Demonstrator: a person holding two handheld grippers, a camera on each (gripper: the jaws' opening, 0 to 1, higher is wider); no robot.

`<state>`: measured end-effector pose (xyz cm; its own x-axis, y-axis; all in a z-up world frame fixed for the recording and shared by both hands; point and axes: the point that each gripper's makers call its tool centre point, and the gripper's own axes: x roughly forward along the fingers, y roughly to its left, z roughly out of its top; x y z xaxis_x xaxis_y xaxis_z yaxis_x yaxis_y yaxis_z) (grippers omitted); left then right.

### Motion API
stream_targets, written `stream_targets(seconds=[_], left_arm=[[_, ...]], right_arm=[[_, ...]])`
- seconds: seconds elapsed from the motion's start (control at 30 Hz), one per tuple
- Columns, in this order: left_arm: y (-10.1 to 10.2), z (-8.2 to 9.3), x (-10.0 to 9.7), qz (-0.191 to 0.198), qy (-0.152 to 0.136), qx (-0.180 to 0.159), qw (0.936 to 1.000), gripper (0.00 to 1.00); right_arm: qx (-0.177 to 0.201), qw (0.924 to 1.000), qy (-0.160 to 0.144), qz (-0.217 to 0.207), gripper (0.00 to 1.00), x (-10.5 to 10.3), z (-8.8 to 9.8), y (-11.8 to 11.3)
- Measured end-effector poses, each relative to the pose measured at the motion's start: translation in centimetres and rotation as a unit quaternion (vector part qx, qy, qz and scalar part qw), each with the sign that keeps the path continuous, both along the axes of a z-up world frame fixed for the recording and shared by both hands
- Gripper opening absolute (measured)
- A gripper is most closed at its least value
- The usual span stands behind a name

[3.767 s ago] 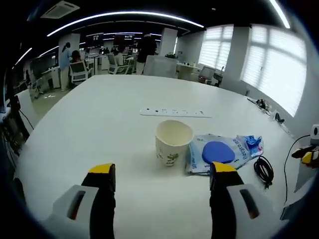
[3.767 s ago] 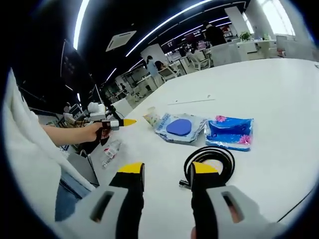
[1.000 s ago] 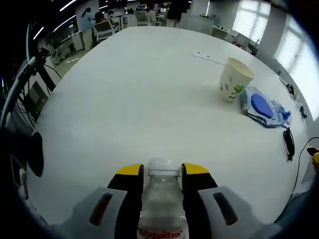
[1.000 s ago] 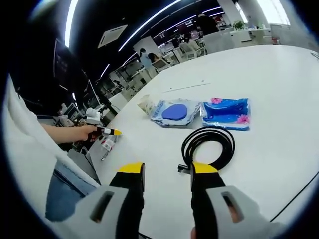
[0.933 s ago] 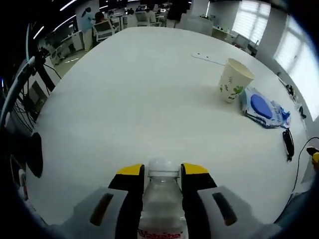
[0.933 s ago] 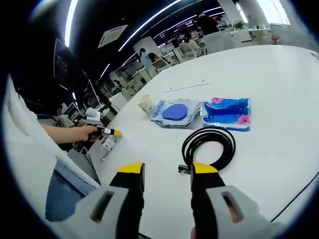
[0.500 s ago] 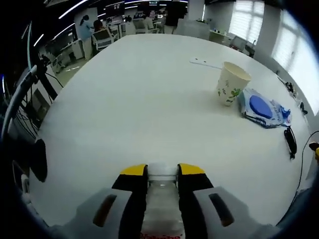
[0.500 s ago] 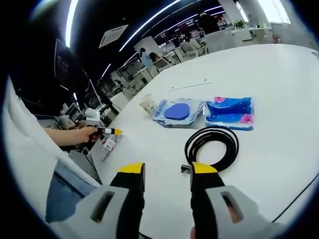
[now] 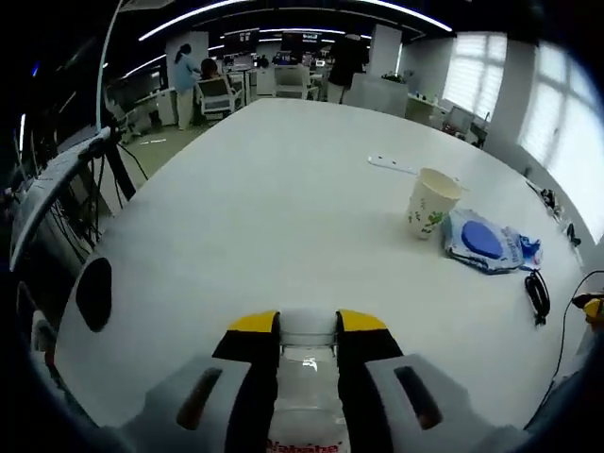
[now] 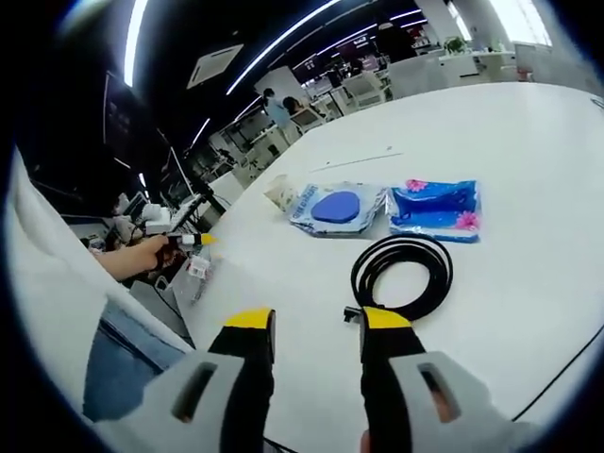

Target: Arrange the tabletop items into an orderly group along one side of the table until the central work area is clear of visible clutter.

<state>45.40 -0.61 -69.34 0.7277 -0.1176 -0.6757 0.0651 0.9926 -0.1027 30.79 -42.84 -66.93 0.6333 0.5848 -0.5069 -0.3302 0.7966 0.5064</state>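
My left gripper (image 9: 308,324) is shut on the neck of a clear water bottle (image 9: 307,396) with a white cap, near the table's close edge. In the right gripper view a hand holds that gripper (image 10: 185,240) with the bottle (image 10: 193,276) hanging under it. A paper cup (image 9: 427,203) stands to the right, with a blue-and-white packet (image 9: 485,243) beside it. My right gripper (image 10: 307,326) is open, just short of a coiled black cable (image 10: 403,274). Beyond the cable lie the packet (image 10: 337,208) and a blue tissue pack (image 10: 435,213).
A white power strip (image 9: 392,165) lies far out on the white table (image 9: 264,208). Office chairs, desks and people stand beyond the far edge. The person's sleeve (image 10: 57,311) is at the left of the right gripper view.
The left gripper's jaws have closed tighter on the bottle neck, and its view has tilted up toward the room. The right gripper has barely moved.
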Motion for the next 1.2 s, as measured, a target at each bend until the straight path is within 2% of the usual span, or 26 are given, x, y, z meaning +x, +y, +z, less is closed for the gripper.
stream_targets(seconds=[0.1, 0.3, 0.47, 0.57, 0.67, 0.97, 1.2], left_arm=[[0.6, 1.9, -0.2, 0.017, -0.036, -0.012, 0.9992, 0.2], [1.1, 5.0, -1.2, 0.026, -0.073, -0.037, 0.9963, 0.2], [1.3, 7.8, -1.6, 0.045, -0.117, -0.061, 0.9903, 0.2], [1.4, 9.0, -1.4, 0.049, -0.139, -0.061, 0.9873, 0.2], [0.9, 10.4, 0.0, 0.033, -0.161, -0.053, 0.985, 0.19], [-1.8, 13.6, 5.0, -0.027, -0.183, -0.033, 0.9823, 0.19], [-4.4, 15.2, 8.4, -0.058, -0.193, -0.04, 0.9787, 0.2]], right_arm=[[0.0, 1.0, -0.001, 0.001, 0.34, 0.0, 0.0, 0.0], [0.001, 1.0, -0.001, -0.003, 0.34, 0.0, 0.1, -0.2], [-0.001, 1.0, -0.002, -0.005, 0.34, 0.0, 0.1, -0.4], [0.001, 1.0, -0.003, -0.007, 0.34, 0.0, 0.1, -0.4], [0.001, 1.0, -0.002, -0.004, 0.34, 0.0, 0.0, -0.3], [0.006, 0.9999, -0.007, -0.012, 0.34, 0.0, 0.1, -0.7], [0.008, 0.9996, -0.002, -0.026, 0.34, -0.6, -0.4, -1.4]])
